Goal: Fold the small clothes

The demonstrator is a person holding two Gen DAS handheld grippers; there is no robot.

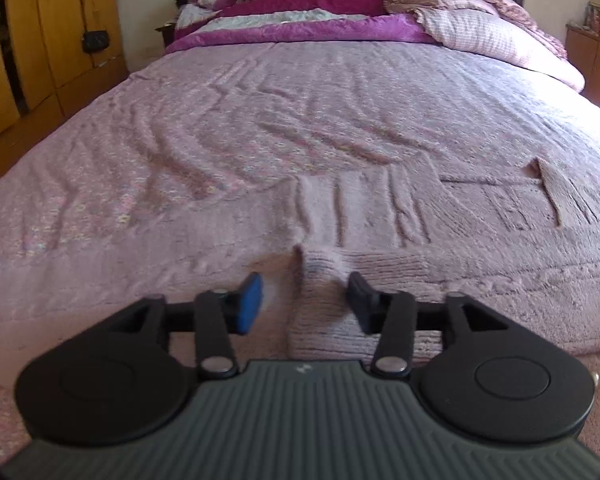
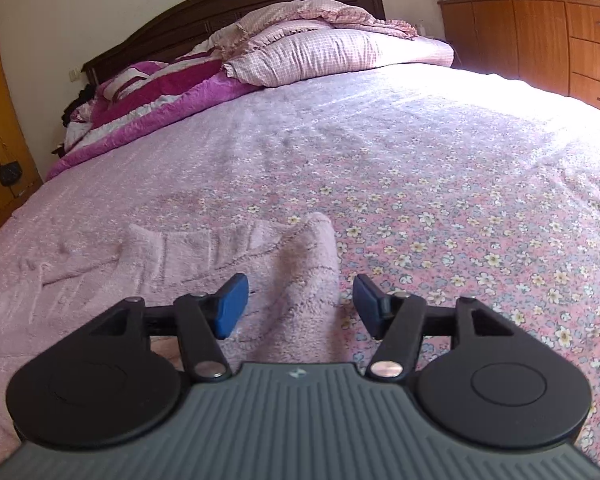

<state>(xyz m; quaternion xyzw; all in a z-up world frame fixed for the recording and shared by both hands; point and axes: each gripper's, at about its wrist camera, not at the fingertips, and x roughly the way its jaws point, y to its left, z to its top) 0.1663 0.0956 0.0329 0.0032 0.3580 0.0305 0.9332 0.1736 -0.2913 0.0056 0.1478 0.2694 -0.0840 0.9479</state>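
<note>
A small pink knitted garment [image 1: 380,216] lies spread on the bed's near part. In the left wrist view a raised edge of it [image 1: 320,280] runs between the fingers of my left gripper [image 1: 306,304], which is open with its pads apart on either side of the fold. In the right wrist view the same garment [image 2: 204,252] shows a raised ridge [image 2: 312,272] between the fingers of my right gripper [image 2: 300,306], which is also open. Neither gripper pinches the cloth.
The pink floral bedspread [image 2: 460,208] covers the whole bed. Piled quilts and a pillow [image 2: 308,54] lie at the headboard end. A wooden wardrobe [image 1: 28,48] stands left, a wooden dresser [image 2: 540,36] right.
</note>
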